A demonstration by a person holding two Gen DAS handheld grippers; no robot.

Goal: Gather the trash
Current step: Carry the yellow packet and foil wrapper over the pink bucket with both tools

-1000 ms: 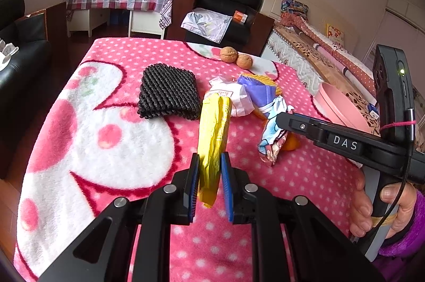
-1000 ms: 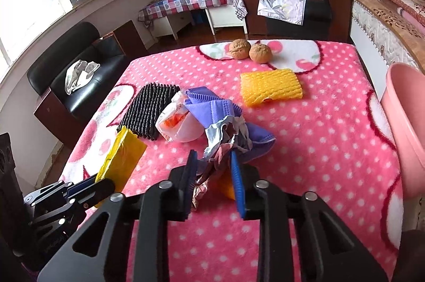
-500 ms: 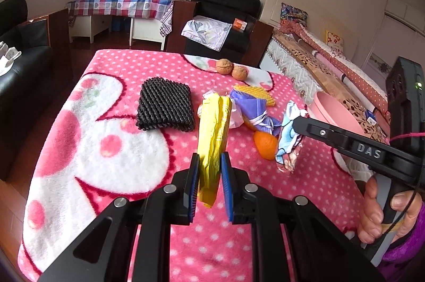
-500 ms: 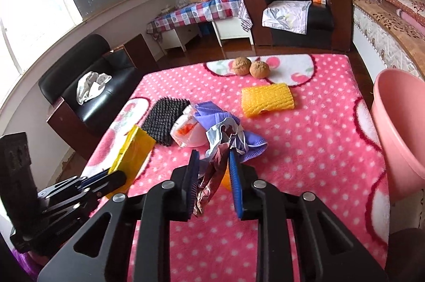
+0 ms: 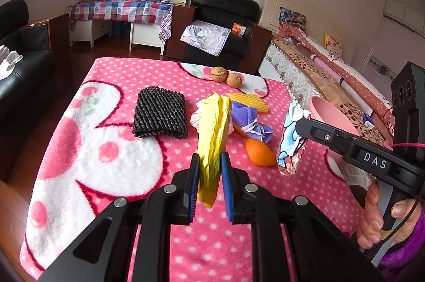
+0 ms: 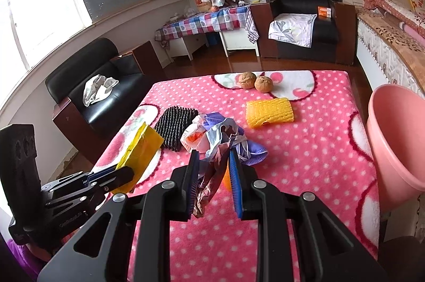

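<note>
My left gripper (image 5: 209,162) is shut on a yellow plastic bag (image 5: 213,130) and holds it above the pink dotted blanket (image 5: 106,149); the bag also shows in the right wrist view (image 6: 140,149). My right gripper (image 6: 213,161) is shut on a crumpled printed wrapper (image 6: 212,173), lifted off the blanket; it also shows in the left wrist view (image 5: 290,141). On the blanket lie a purple face mask (image 5: 249,120), an orange peel (image 5: 260,153), a white wrapper (image 6: 195,138) and a yellow foam net (image 6: 269,112).
A pink bin (image 6: 395,138) stands off the blanket's right edge. A black foam net (image 5: 159,116) lies mid-left and two walnuts (image 6: 256,81) at the far edge. Black armchairs and a bed surround the table.
Both grippers have risen with their loads. The right gripper has lifted the printed wrapper off the pile and moved it right, toward the pink bin, uncovering the orange peel.
</note>
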